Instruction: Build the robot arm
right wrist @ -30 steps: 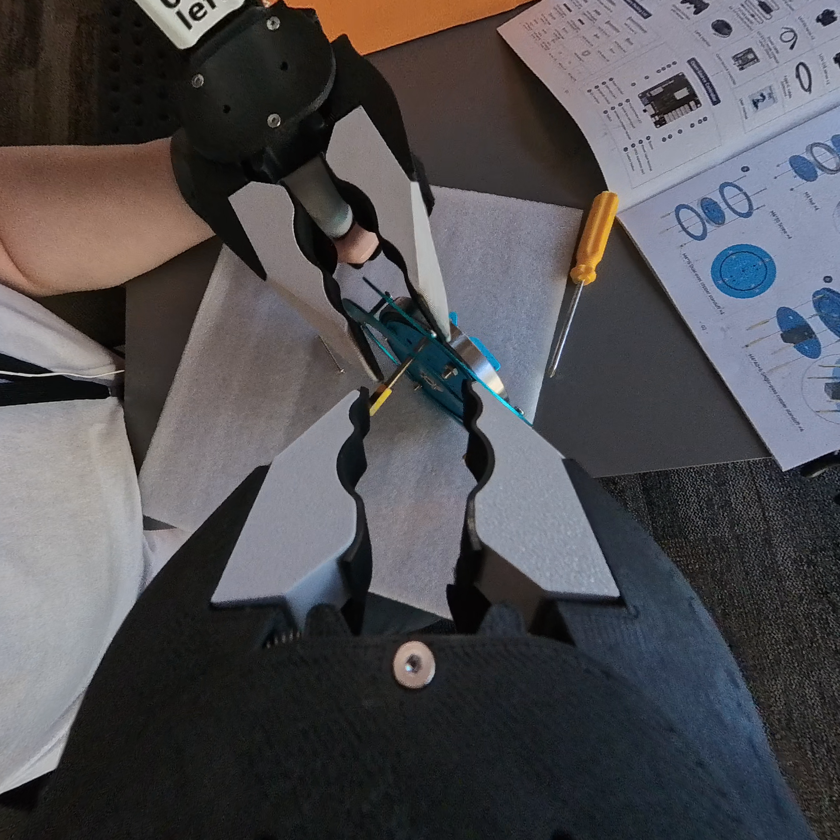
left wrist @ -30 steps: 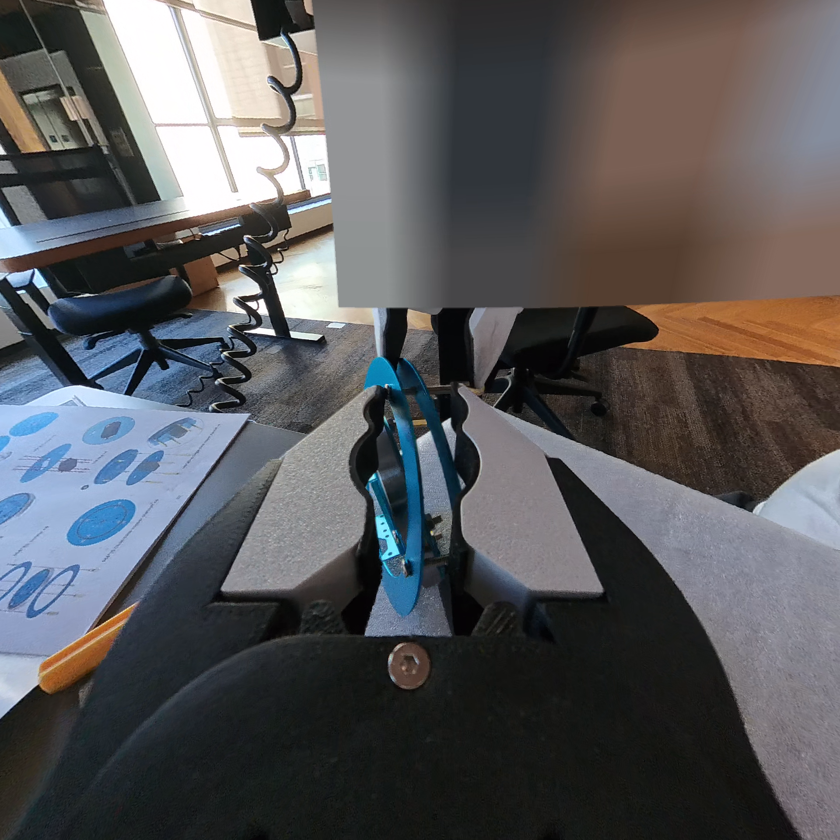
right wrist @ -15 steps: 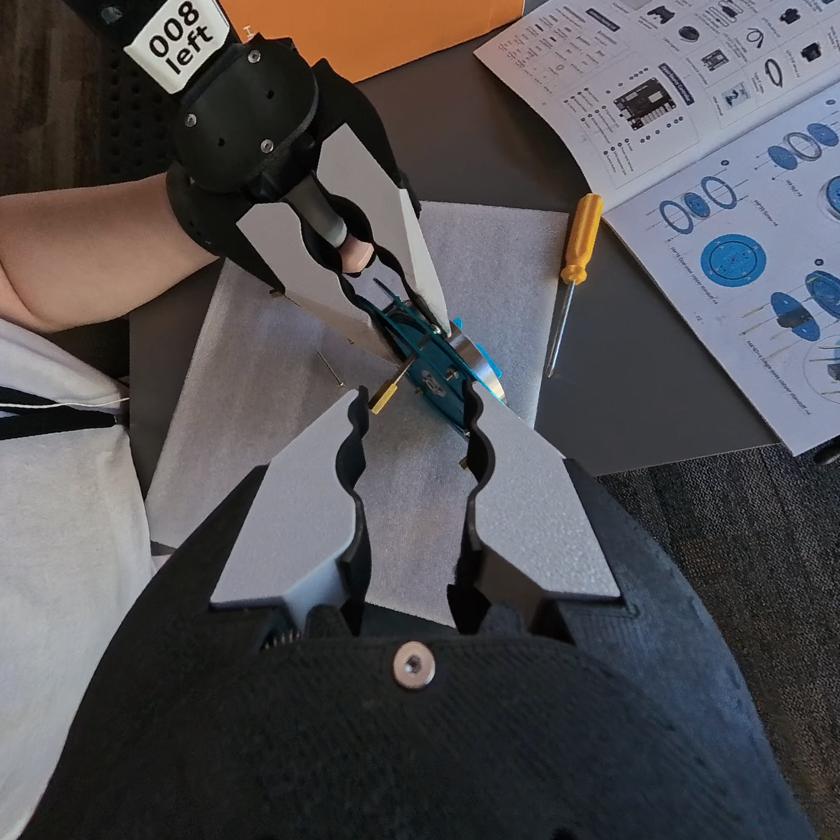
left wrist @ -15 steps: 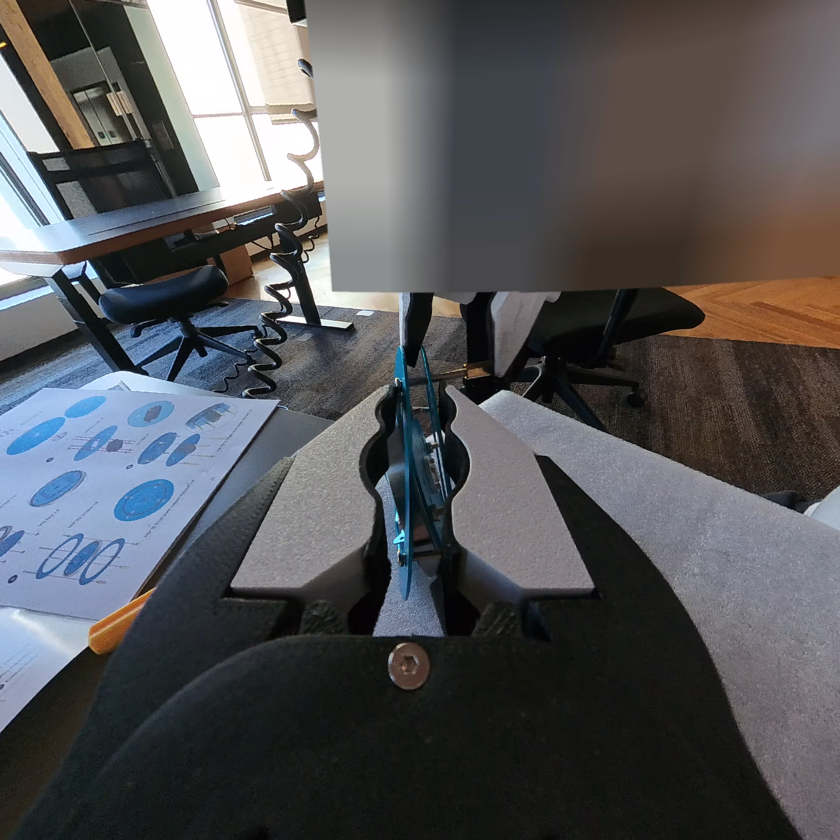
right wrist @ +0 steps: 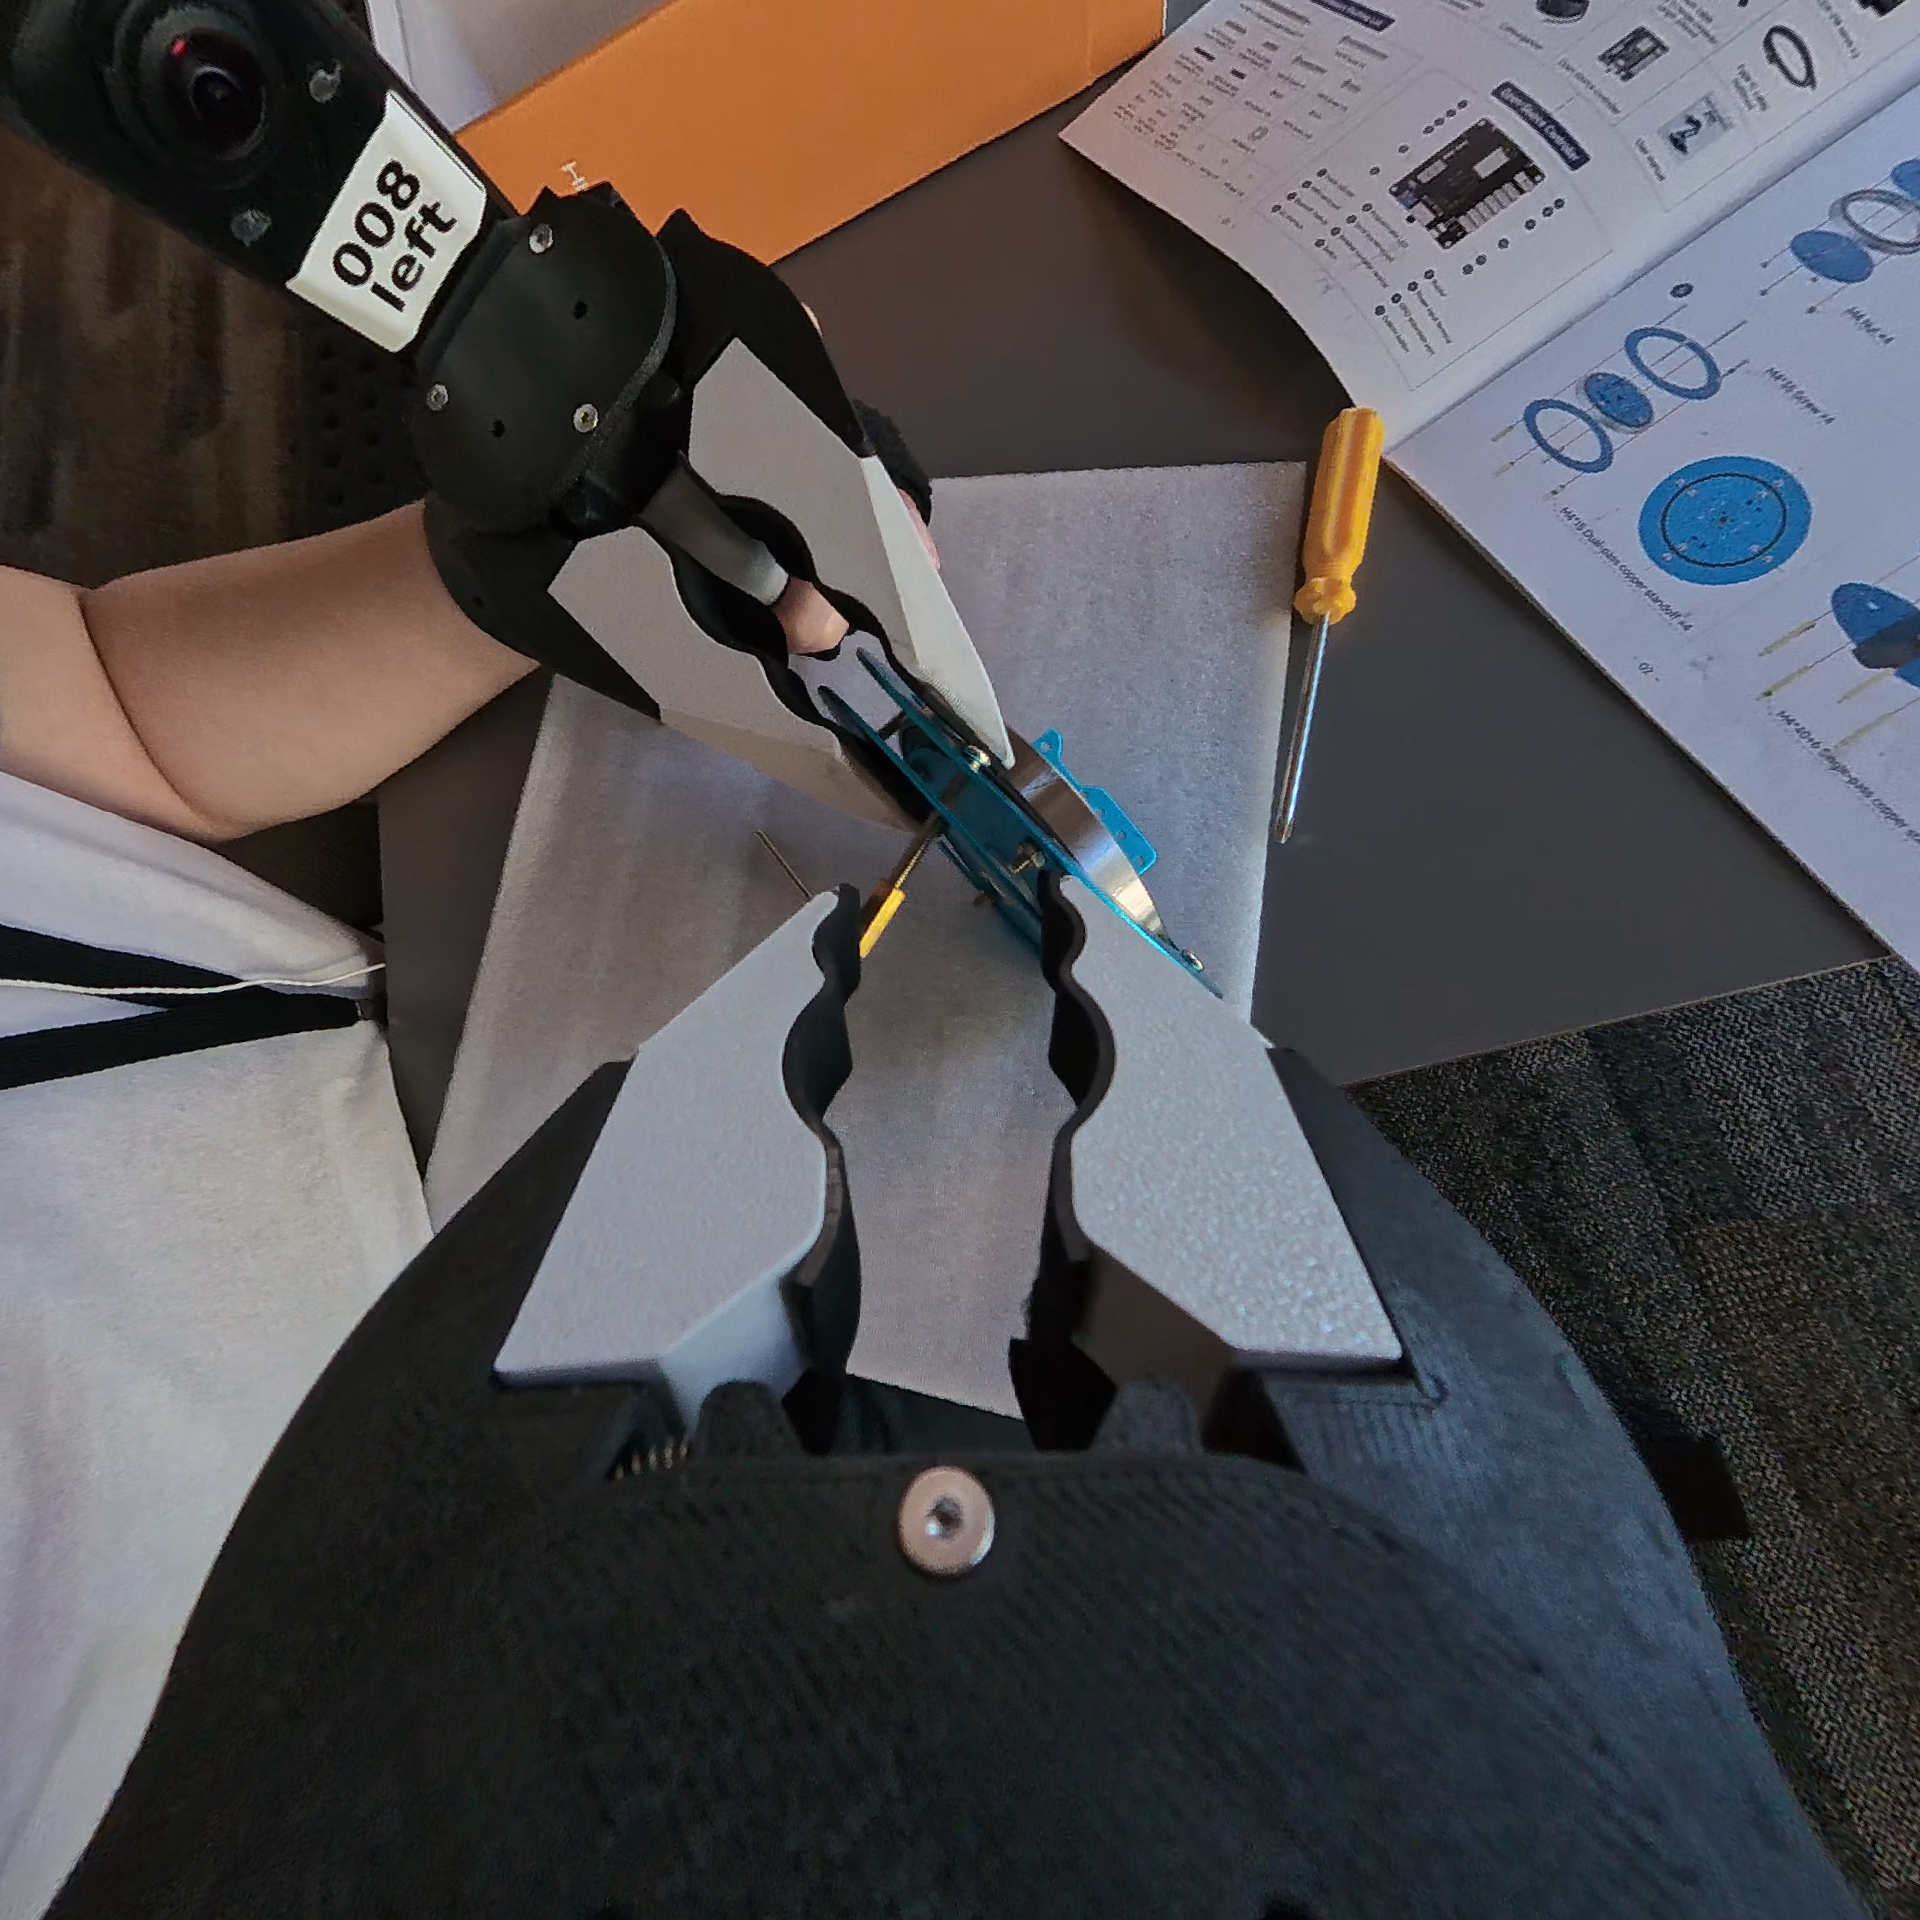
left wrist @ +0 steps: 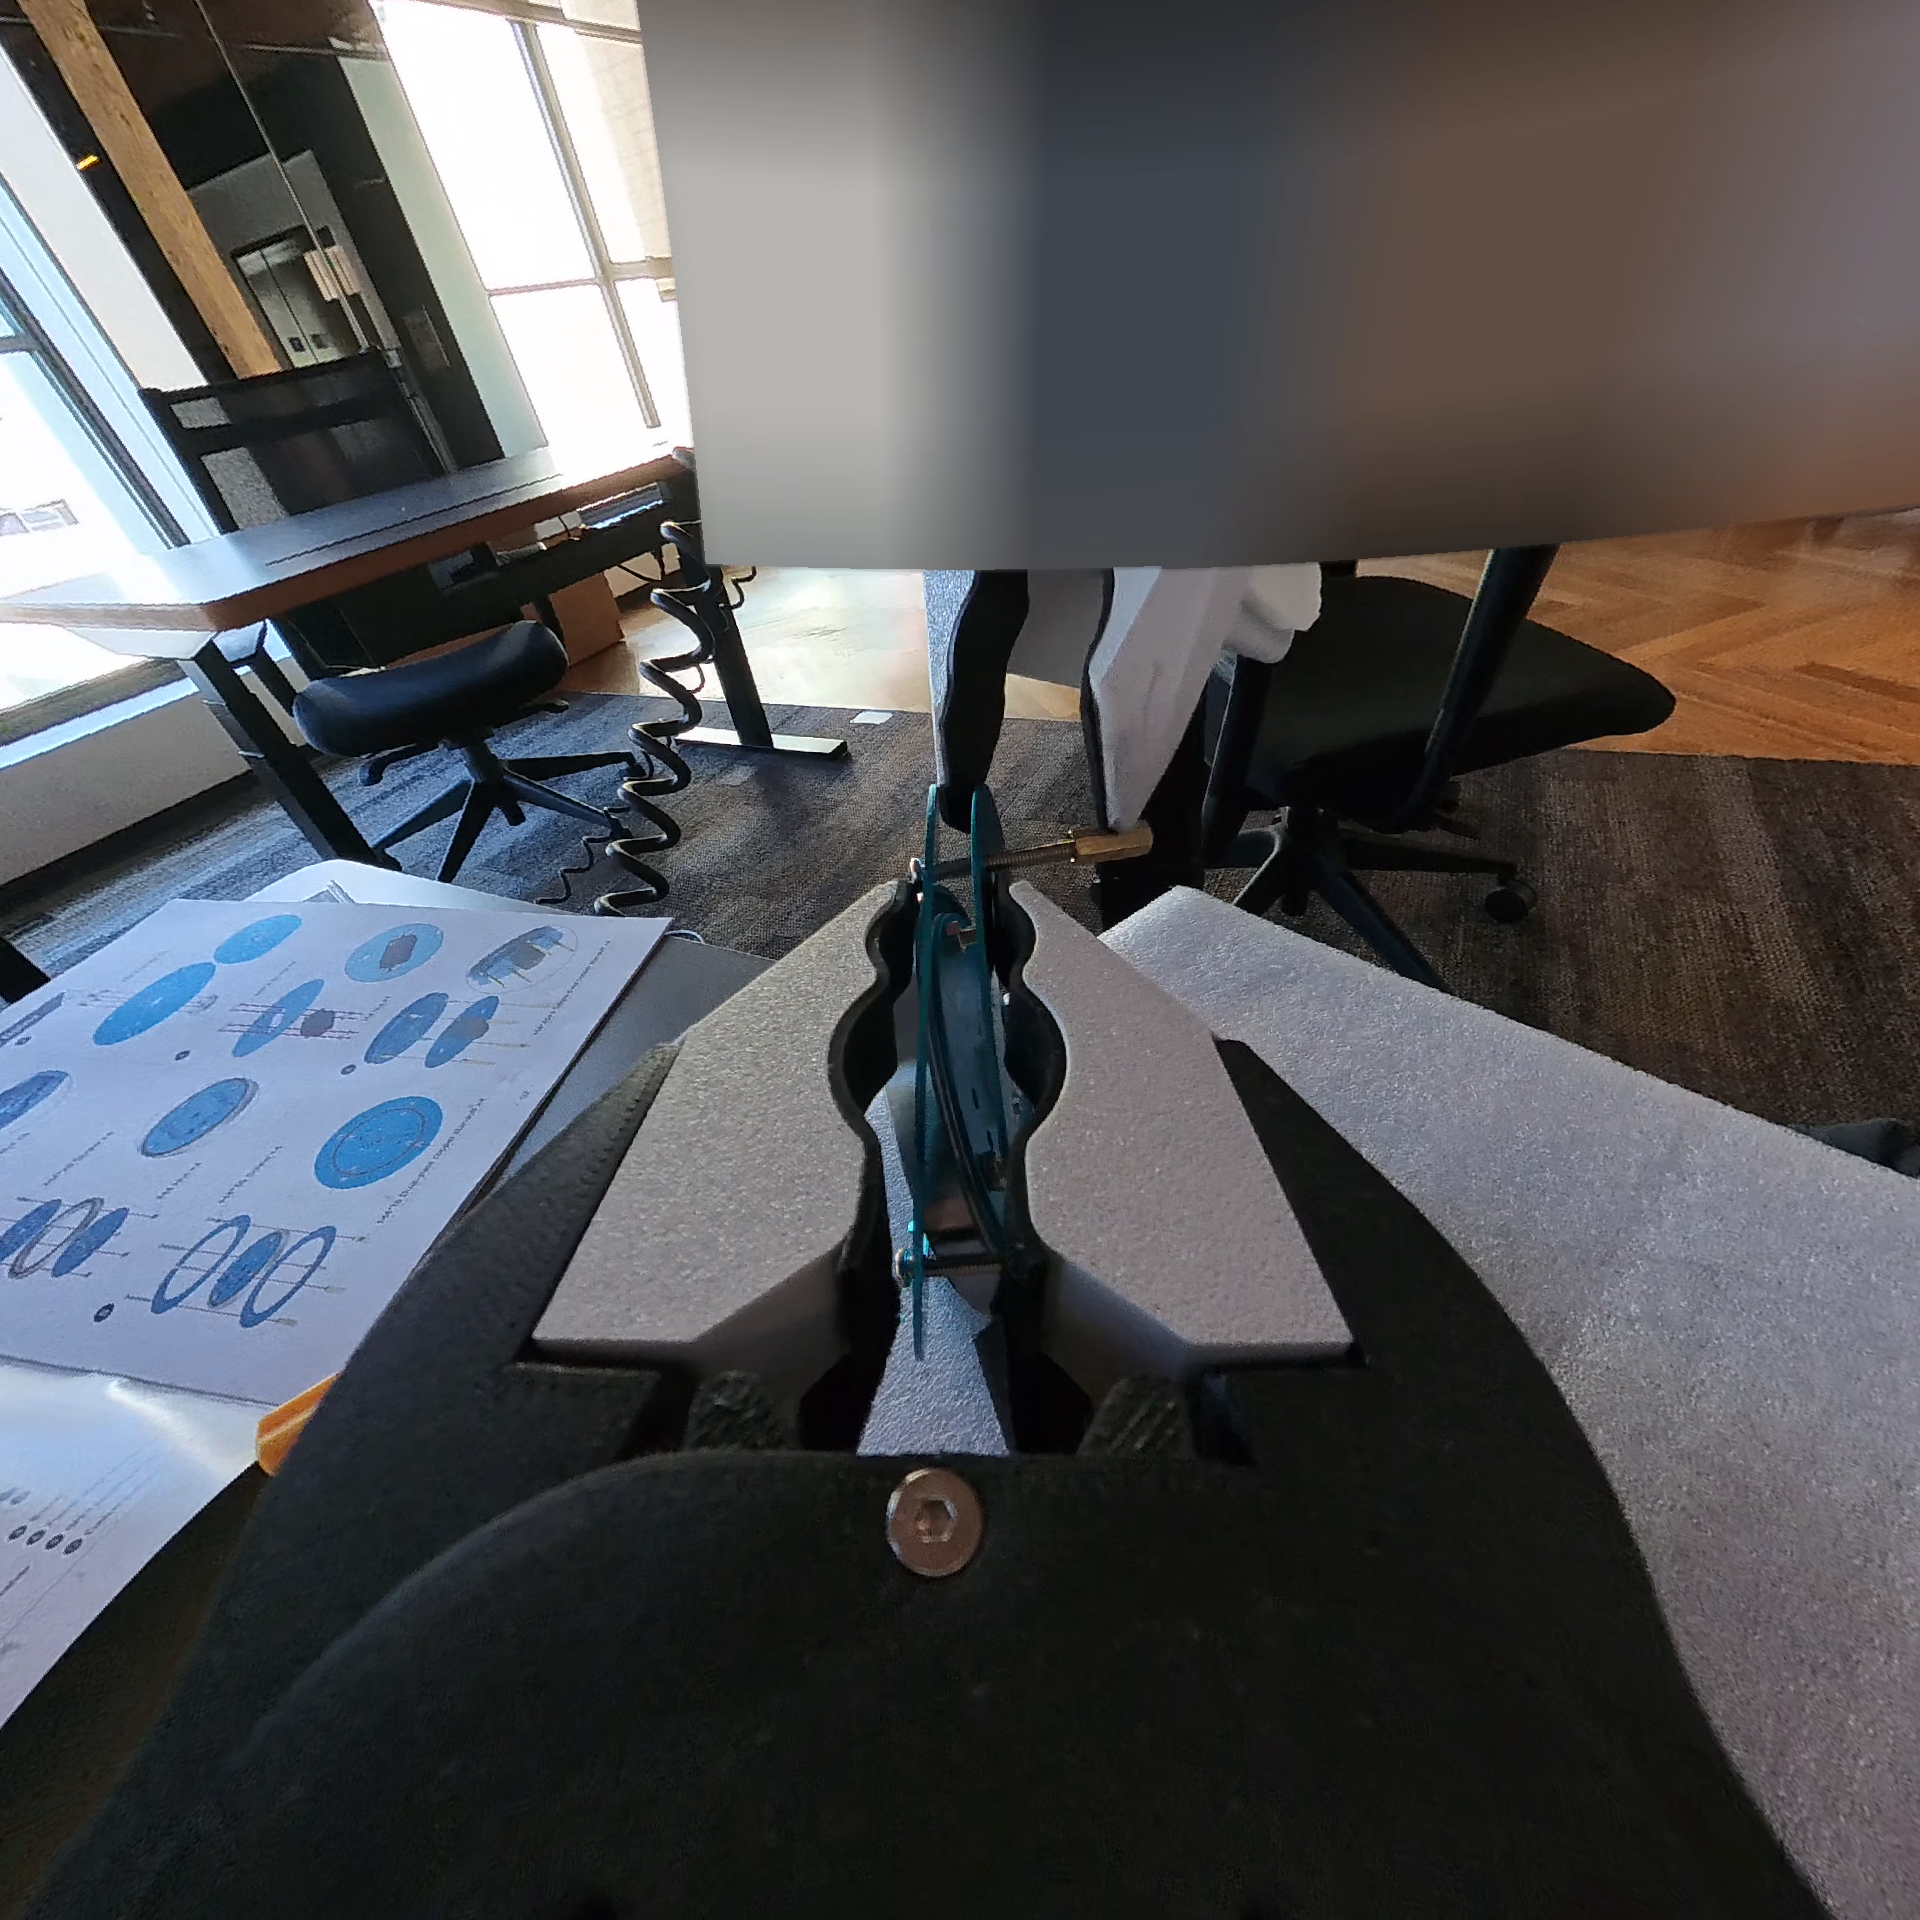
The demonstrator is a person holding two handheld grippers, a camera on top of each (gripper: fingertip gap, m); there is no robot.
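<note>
Since the earlier frames the blue disc assembly (left wrist: 961,1081) has turned more edge-on in the left wrist view, and the brass-tipped standoff (left wrist: 1070,850) now shows sticking out sideways from its far rim. Left tongs (left wrist: 954,925) are clamped on this assembly, their grey fingers (left wrist: 727,1164) pressed against the thin blue plates, which stand nearly upright between them over the white foam sheet (left wrist: 1507,1195). From the right wrist view, the left tongs (right wrist: 935,774) reach in from the upper left and hold the assembly (right wrist: 997,821) tilted above the foam sheet (right wrist: 1143,582), with a silver round housing (right wrist: 1081,821) on its far side and the standoff (right wrist: 894,894) pointing toward the camera. Right tongs (right wrist: 940,914) stand parted with nothing gripped; the tip of one finger lies just beside the standoff's yellow end and the other is at the rim of the blue plate, though contact cannot be judged. A yellow-handled screwdriver (right wrist: 1325,582) lies on the dark tabletop (right wrist: 1091,343) at the foam's edge, near an open instruction booklet (right wrist: 1662,416) printed with blue disc diagrams, and an orange box (right wrist: 810,94) sits at the far side.
</note>
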